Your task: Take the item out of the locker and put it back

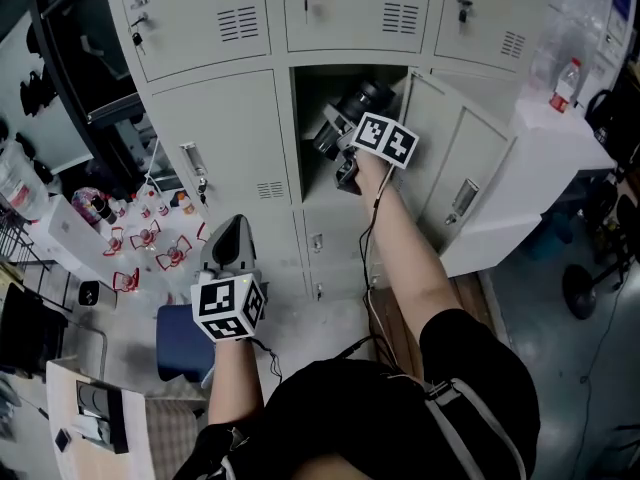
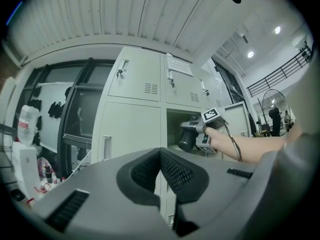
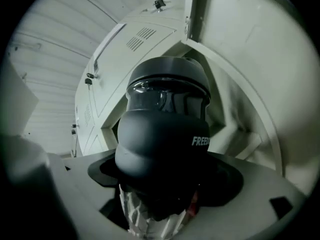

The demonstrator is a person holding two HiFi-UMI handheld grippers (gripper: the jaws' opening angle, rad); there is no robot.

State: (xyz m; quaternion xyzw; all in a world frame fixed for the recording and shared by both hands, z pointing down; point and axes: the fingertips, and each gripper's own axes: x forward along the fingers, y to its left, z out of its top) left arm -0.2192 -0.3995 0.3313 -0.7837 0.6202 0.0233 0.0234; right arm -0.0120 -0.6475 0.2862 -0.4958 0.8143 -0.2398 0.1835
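Black bottle [image 3: 162, 134] with a clear band below the cap. White lettering reads "FREE…"; the rest is lost round the curve.

Location: at the mouth of the open locker [image 1: 318, 173], held in the air and clamped between the jaws of the right gripper [image 3: 160, 184].

Left gripper [image 2: 161, 170]: jaws closed together on nothing, held low and well apart from the locker.

Progress: mid-task, though whether this is the outbound or the return leg cannot be told. Remaining, at least: setting the bottle inside and releasing it.

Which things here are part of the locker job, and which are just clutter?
Job:
black bottle
right tongs, shut on it
open locker

Lying about:
left tongs, shut, empty
water bottle on white cabinet
small bottles
blue seat
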